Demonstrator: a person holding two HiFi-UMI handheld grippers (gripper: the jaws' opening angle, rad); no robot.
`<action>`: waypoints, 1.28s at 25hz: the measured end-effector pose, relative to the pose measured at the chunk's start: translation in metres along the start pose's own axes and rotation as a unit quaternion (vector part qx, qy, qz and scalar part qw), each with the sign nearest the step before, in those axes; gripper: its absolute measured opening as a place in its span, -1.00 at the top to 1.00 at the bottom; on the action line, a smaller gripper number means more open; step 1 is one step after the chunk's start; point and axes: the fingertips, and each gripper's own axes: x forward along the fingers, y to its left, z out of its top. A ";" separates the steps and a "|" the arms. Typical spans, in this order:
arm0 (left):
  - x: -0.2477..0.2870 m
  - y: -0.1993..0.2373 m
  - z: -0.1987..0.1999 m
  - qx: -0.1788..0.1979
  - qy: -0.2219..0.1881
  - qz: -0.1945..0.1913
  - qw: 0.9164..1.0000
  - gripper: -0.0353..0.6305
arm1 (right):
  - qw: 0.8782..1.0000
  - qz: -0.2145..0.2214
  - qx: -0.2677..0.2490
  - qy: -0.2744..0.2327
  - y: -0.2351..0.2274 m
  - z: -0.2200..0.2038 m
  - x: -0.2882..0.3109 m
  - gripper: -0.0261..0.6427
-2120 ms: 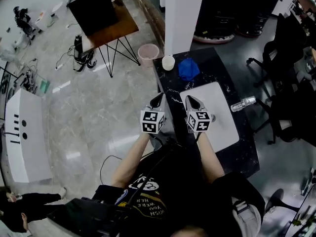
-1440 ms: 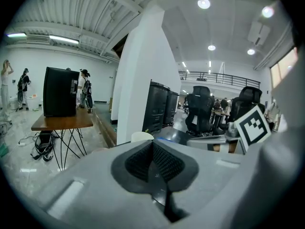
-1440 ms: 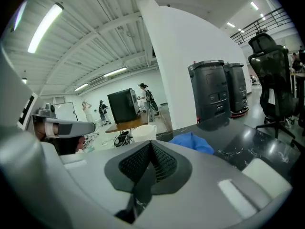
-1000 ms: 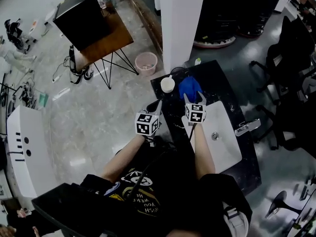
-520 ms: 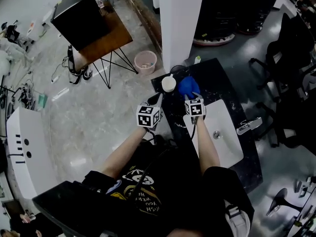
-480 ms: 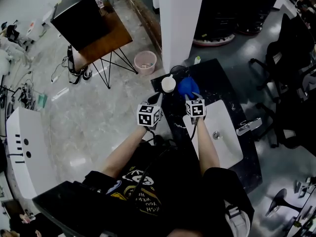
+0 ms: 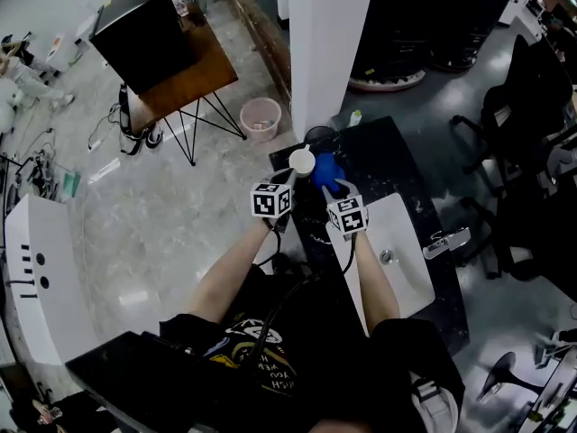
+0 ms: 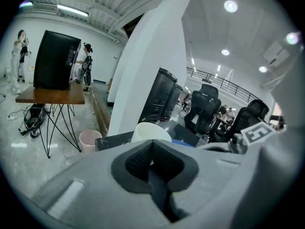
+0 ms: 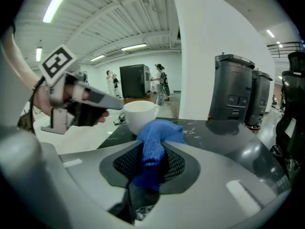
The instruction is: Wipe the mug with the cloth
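Observation:
A white mug [image 7: 302, 161] stands on the near left corner of the black marble counter [image 7: 397, 156], with a blue cloth [image 7: 326, 173] just right of it. My right gripper [image 7: 335, 188] is shut on the cloth [image 9: 153, 144]; its jaws have just been closing, and a fold of cloth is pinched between the pads. In the right gripper view the mug [image 9: 138, 113] sits just beyond the cloth. My left gripper [image 7: 290, 178] points at the mug [image 8: 150, 130] from the near left, its jaws shut on nothing. Its tip [image 9: 116, 104] hangs just short of the mug's side.
A white sink basin [image 7: 406, 255] with a faucet [image 7: 446, 240] is set in the counter to the right. A white pillar [image 7: 329, 43] rises behind the counter. Tall black bins [image 9: 233, 99] stand beyond, office chairs [image 7: 532, 106] at right, a pink bin [image 7: 261, 115] and a wooden table [image 7: 180, 75] at left.
Both grippers have moved forward and down to the counter's corner. The right one has closed on the blue cloth; the left one has come up beside the mug.

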 end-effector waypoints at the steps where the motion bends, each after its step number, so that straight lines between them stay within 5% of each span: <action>1: 0.000 -0.002 -0.002 -0.004 -0.002 -0.007 1.000 0.88 | 1.000 0.017 -0.004 -0.003 0.015 -0.005 -0.009 0.63; 5: 0.001 -0.008 -0.001 -0.002 -0.006 -0.018 1.000 0.88 | 0.997 0.060 -0.023 -0.041 0.043 0.002 -0.036 0.64; 10: -0.001 -0.001 0.004 0.001 -0.014 0.000 1.000 0.88 | 0.995 -0.042 0.043 -0.085 -0.021 0.036 -0.035 0.64; 13: -0.002 0.005 0.008 0.008 -0.010 0.010 1.000 0.88 | 0.995 -0.069 0.038 -0.061 -0.035 0.047 -0.016 0.64; 22: 0.001 0.004 0.005 0.002 -0.004 0.005 1.000 0.88 | 0.999 0.038 -0.031 -0.015 0.039 0.013 -0.023 0.64; 28: 0.001 0.011 0.015 -0.015 -0.021 0.019 0.999 0.88 | 0.995 -0.045 0.016 -0.086 -0.021 0.055 -0.038 0.64; 32: 0.002 0.009 0.006 -0.018 -0.007 0.012 1.000 0.88 | 0.998 -0.015 0.011 -0.052 0.003 0.040 -0.024 0.64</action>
